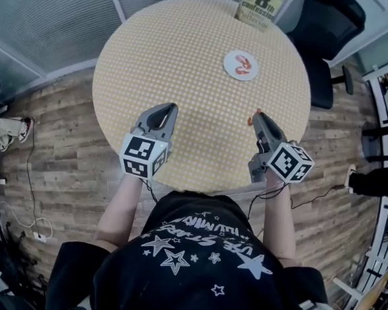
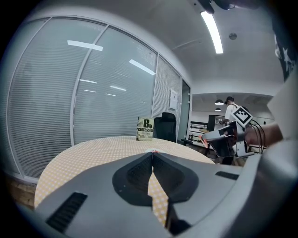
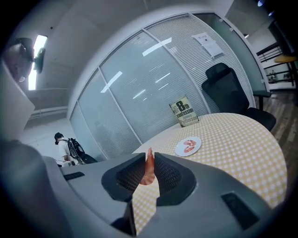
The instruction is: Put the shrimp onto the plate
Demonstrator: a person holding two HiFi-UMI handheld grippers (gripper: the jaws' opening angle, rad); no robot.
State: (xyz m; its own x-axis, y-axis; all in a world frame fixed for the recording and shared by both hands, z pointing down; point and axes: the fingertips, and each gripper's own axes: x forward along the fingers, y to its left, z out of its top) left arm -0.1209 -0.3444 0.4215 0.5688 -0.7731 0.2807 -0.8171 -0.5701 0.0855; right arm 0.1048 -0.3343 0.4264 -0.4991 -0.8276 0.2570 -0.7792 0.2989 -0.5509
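Pinches shrimp (image 3: 149, 170) in right tongs (image 3: 149, 155), left tongs (image 2: 152, 154) pressed together, empty; may slip loose short of plate (image 3: 179, 150) ahead.

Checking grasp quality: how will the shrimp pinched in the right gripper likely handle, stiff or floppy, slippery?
Probably fairly stiff: the shrimp stands upright between the jaws of the right gripper without drooping. Likely light, since a narrow pinch holds it. Its smooth look suggests it could slip.
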